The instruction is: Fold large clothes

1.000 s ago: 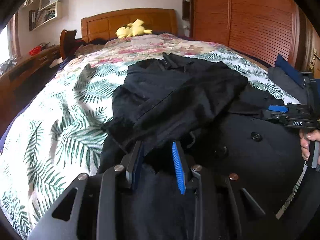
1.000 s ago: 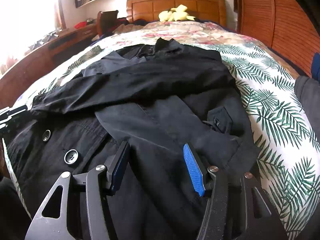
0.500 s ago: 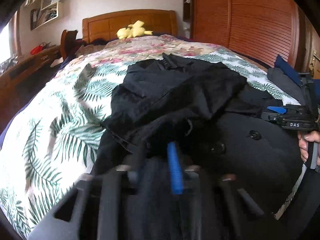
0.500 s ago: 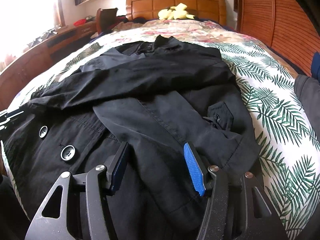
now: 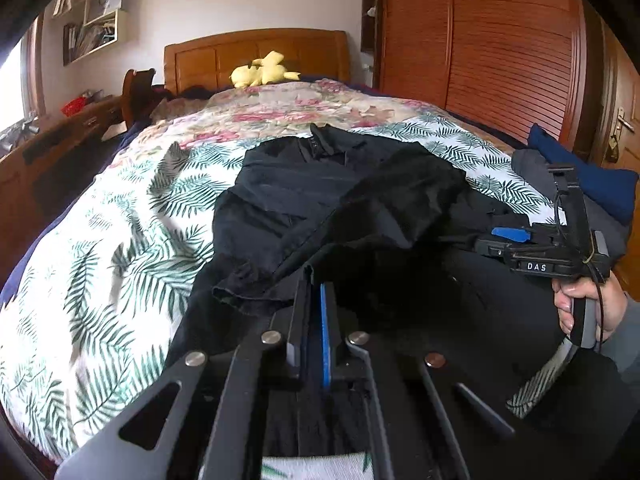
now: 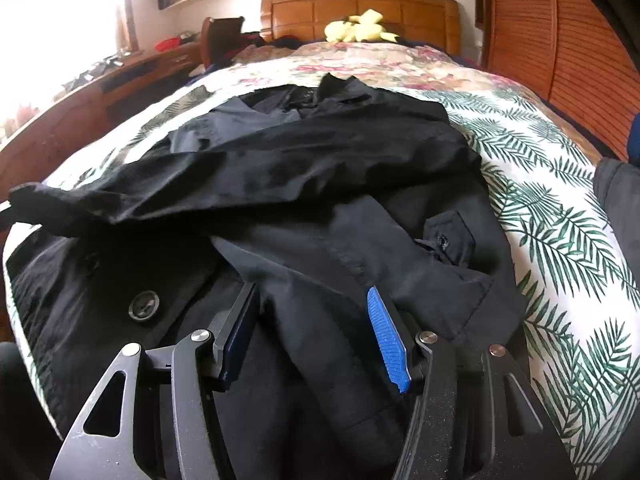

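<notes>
The black coat (image 6: 304, 208) is lying spread across the near half of the bed (image 6: 560, 216), its collar pointing toward the far headboard (image 6: 360, 8). Palm-print bedcover is showing on both sides: a broad strip on the left in the left wrist view, and a narrower one on the right before the wardrobe (image 5: 500, 52). A wooden desk (image 6: 120, 80) is running along the left edge of the bed, and a yellow plush toy (image 5: 264, 74) is sitting at the far end.

The left gripper (image 5: 314, 292) is sitting at the coat's near left side with its jaws pressed together, apparently pinching a fold of sleeve fabric, though the dark cloth is making the contact hard to read. A second ago these jaws were spread over the same spot. The sleeve (image 5: 340, 220) is now bunching up and lifting toward this gripper.

The right gripper (image 6: 312, 320) is hovering over the coat's near front panel, jaws spread wide as before, with a button (image 6: 144, 306) just to its left.
</notes>
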Demonstrator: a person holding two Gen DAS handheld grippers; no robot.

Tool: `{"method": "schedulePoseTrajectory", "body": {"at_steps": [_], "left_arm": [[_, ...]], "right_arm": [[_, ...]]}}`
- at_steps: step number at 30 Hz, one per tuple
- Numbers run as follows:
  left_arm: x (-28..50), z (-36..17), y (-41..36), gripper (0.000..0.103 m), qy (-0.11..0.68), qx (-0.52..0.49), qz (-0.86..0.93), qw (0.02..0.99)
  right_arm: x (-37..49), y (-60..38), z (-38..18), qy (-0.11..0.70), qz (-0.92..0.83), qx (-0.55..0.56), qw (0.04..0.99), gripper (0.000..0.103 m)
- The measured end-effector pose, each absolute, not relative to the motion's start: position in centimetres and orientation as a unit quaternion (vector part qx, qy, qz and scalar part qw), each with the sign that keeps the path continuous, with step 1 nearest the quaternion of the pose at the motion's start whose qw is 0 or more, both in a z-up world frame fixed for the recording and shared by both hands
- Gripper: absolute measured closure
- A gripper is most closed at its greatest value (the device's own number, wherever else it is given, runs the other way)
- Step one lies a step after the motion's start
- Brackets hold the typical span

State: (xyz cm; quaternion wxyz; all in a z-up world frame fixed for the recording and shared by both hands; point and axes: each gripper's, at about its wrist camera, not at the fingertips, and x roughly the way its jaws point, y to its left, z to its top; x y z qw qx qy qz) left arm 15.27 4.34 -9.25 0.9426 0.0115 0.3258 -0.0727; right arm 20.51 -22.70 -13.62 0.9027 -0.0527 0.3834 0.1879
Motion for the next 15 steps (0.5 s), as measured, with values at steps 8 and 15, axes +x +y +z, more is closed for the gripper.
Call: {"method": "schedulePoseTrajectory", "body": {"at_steps": [8, 15], "left_arm": [[11.5, -7.6, 4.6, 0.08, 0.321, 0.019, -0.06, 0.945], [10.0, -7.5, 5.4, 0.072, 0.327, 0.03, -0.045, 0.944]], "right_arm": [[18.4, -24.8, -10.9, 0.363, 0.201, -0.04, 0.909, 0.046], [13.7, -28.8, -7.6, 0.338, 0.196, -0.048, 0.919, 0.046]]}}
